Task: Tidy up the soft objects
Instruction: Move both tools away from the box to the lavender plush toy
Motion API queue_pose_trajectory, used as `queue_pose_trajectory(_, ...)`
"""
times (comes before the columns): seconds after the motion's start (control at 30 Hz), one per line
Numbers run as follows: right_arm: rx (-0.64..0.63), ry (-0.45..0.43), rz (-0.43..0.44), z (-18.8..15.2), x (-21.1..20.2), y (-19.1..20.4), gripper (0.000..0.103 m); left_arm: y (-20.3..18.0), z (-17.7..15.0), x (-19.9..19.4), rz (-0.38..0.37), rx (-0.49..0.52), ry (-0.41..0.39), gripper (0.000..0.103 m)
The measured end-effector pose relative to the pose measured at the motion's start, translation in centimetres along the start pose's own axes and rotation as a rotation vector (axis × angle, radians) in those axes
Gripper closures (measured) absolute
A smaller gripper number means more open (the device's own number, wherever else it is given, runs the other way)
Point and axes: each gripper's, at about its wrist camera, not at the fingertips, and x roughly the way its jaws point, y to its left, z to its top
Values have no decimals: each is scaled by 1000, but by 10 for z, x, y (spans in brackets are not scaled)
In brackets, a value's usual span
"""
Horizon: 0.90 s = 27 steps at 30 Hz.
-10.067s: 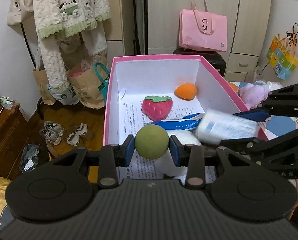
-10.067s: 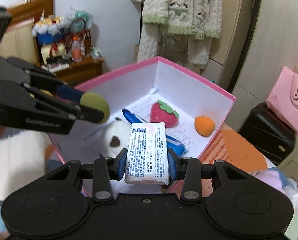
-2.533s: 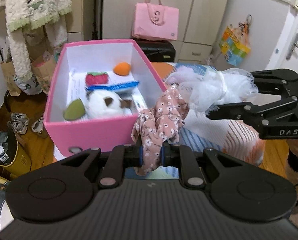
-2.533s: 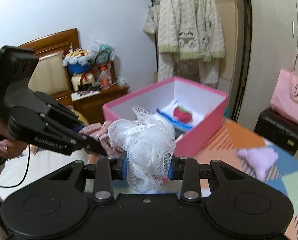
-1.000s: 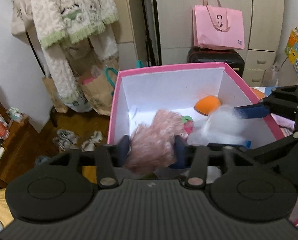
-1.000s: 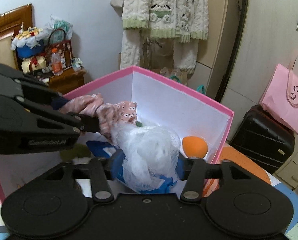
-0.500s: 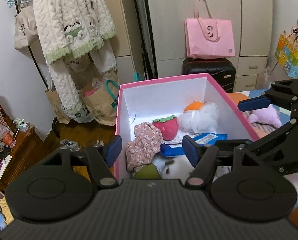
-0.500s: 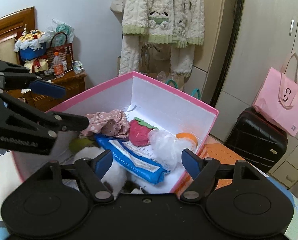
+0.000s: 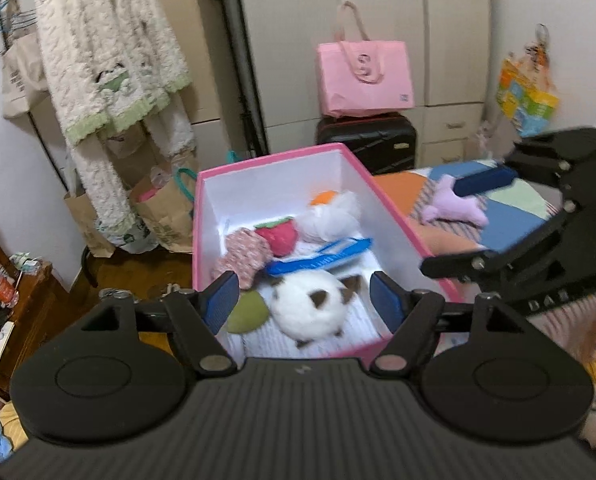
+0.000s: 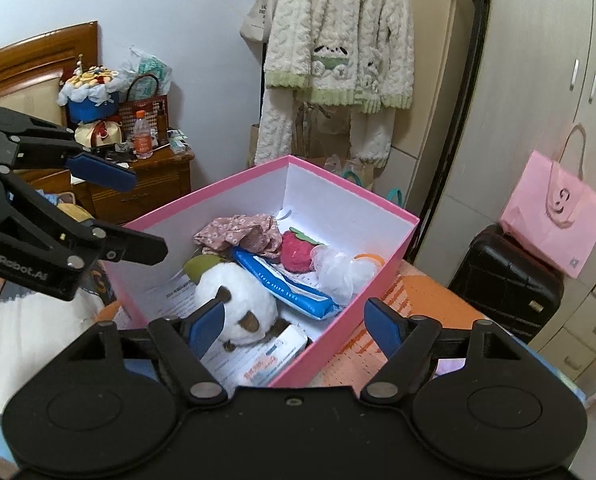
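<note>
A pink box point(image 9: 382, 196) point(image 10: 394, 276) with white walls holds soft things: a floral cloth point(image 9: 243, 254) point(image 10: 237, 230), a red strawberry toy point(image 9: 277, 234) point(image 10: 295, 254), a white mesh puff point(image 9: 332, 216) point(image 10: 340, 270), a blue wipes pack point(image 9: 322, 258) point(image 10: 281, 282), a white plush point(image 9: 308, 308) point(image 10: 237, 304), a green ball point(image 9: 247, 312) point(image 10: 197, 266) and an orange ball point(image 9: 324, 198). My left gripper point(image 9: 302, 300) is open and empty above the box's near end. My right gripper point(image 10: 293, 322) is open and empty at the box's near corner. A purple plush point(image 9: 452, 204) lies on the bed right of the box.
A patchwork bedspread point(image 9: 506, 200) lies right of the box. A black suitcase point(image 9: 366, 142) with a pink bag point(image 9: 364, 78) stands behind. A cream cardigan point(image 9: 105, 64) hangs at the left above paper bags point(image 9: 161, 216). A wooden nightstand point(image 10: 137, 184) stands by the wall.
Both grippers have pulled back and risen away from the box since half a second ago, still open. The floral cloth and mesh puff, dropped a moment before, lie in the box.
</note>
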Motion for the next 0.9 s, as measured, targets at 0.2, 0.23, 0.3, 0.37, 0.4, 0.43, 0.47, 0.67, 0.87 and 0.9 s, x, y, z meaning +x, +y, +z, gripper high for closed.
queue_pose_trajectory(0.2, -19, 12, 9, -9, -27, 3, 22, -20, -12, -27, -70, 29, 7, 27)
queue_pose_trajectory(0.23, -23, 12, 7, -11, -32, 4, 22, -23, -13, -31, -88, 28, 13, 26)
queue_pose_trajectory(0.3, -52, 6, 6, -18, -45, 6, 22, -30, -15, -37, -122, 25, 21, 25)
queue_pose_trajectory(0.37, -78, -6, 5, -26, -57, 8, 22, -37, -18, -41, -143, 35, 29, 24)
queue_pose_trajectory(0.4, -79, -7, 6, -30, -64, 8, 22, -41, -19, -43, -151, 44, 32, 24)
queue_pose_trajectory(0.43, -76, -8, 7, -34, -69, 7, 22, -45, -20, -44, -155, 50, 34, 23)
queue_pose_trajectory(0.47, -74, -10, 7, -39, -75, 7, 22, -48, -20, -45, -157, 56, 37, 22)
queue_pose_trajectory(0.67, -43, -8, 9, -68, -103, -1, 21, -68, -18, -40, -207, 69, 66, 15)
queue_pose_trajectory(0.87, -35, -25, -78, -93, -112, -17, 21, -92, -7, -28, -240, 63, 55, 7)
queue_pose_trajectory(0.9, -25, -25, -87, -96, -112, -22, 21, -97, -3, -25, -245, 64, 50, 7)
